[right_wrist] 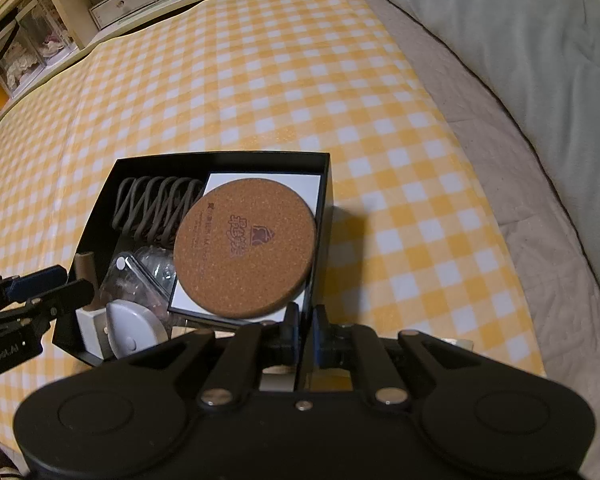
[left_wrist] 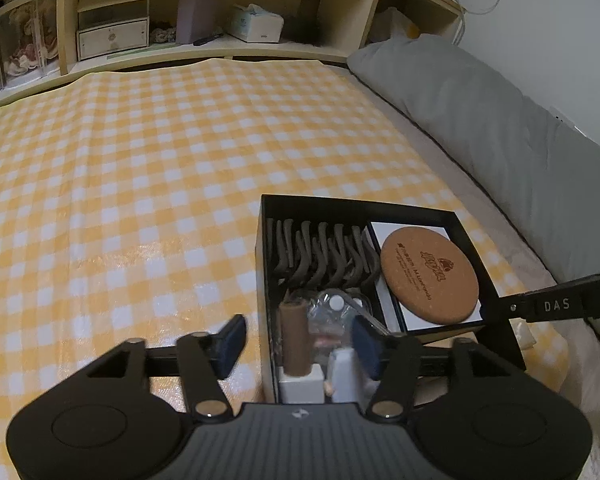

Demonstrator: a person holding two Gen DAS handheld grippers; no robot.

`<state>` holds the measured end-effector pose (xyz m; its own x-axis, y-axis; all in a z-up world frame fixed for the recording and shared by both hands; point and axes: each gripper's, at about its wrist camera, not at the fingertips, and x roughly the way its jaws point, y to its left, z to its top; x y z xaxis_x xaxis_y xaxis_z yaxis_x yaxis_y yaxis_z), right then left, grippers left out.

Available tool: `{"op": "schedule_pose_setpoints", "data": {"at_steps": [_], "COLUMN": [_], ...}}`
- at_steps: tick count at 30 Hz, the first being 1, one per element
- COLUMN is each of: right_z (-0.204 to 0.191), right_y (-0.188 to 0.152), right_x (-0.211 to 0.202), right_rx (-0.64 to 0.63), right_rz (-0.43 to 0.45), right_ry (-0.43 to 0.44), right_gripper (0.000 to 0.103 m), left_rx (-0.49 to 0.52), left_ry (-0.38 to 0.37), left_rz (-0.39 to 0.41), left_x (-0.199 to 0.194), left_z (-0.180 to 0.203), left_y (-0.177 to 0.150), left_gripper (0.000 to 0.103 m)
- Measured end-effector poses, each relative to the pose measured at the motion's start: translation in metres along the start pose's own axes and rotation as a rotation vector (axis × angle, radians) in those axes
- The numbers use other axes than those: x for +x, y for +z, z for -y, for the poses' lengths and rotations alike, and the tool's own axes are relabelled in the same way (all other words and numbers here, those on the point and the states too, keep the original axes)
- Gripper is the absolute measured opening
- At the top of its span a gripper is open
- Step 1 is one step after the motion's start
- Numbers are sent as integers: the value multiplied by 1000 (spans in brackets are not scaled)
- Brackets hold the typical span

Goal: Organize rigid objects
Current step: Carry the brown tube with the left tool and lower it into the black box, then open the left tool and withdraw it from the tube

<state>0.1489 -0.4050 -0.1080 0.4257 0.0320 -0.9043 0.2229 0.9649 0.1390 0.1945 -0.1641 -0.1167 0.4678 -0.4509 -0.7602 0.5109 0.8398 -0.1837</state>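
Left claw (left_wrist: 296, 344) over black box (left_wrist: 380, 205)

Box's (right_wrist: 100, 204) near wall behind tongs (right_wrist: 306, 334)

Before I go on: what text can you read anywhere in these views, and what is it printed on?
"DAS": white letters on the right gripper's black finger.
Lettering ending "Robot.AI": left gripper's black arm, start cut off.
Round cork coaster in the black box: brown logo and small print, too blurred to read.
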Motion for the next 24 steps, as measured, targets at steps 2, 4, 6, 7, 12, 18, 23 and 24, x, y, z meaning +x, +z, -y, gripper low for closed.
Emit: {"op": "schedule_pose_setpoints", "data": {"at_steps": [2, 4, 6, 7, 12, 18, 23, 24], "right_z": [0, 0, 0, 0, 0, 0, -2, -3], "right_y": [0, 0, 0, 0, 0, 0, 0, 0], "right_x": [0, 0, 0, 0, 0, 1, -1, -4], "right_rx": [1, 0, 0, 0, -3, -4, -10, -15], "right_rz": [0, 0, 0, 0, 0, 0, -4, -2], "right_ry": [0, 0, 0, 0, -1, -3, -30, -29], "right_gripper": [9, 9, 9, 9, 9, 9, 19, 30], "left_rx": [12, 24, 28, 29, 36, 42, 17, 14], "left_ry": [-8, -10, -14, -18, -32, -40, -43, -37], "left_rz": [5, 7, 10, 11, 8, -4, -25, -25], "left_x": [-4, -5, -7, -8, -13, -15, -20, -22], "left_z": [0, 2, 2, 2, 6, 9, 4, 4], "left_y": [0, -1, -1, -1, -1, -3, -3, -2], "left_gripper": [71, 78, 87, 92, 101, 103, 103, 103]}}
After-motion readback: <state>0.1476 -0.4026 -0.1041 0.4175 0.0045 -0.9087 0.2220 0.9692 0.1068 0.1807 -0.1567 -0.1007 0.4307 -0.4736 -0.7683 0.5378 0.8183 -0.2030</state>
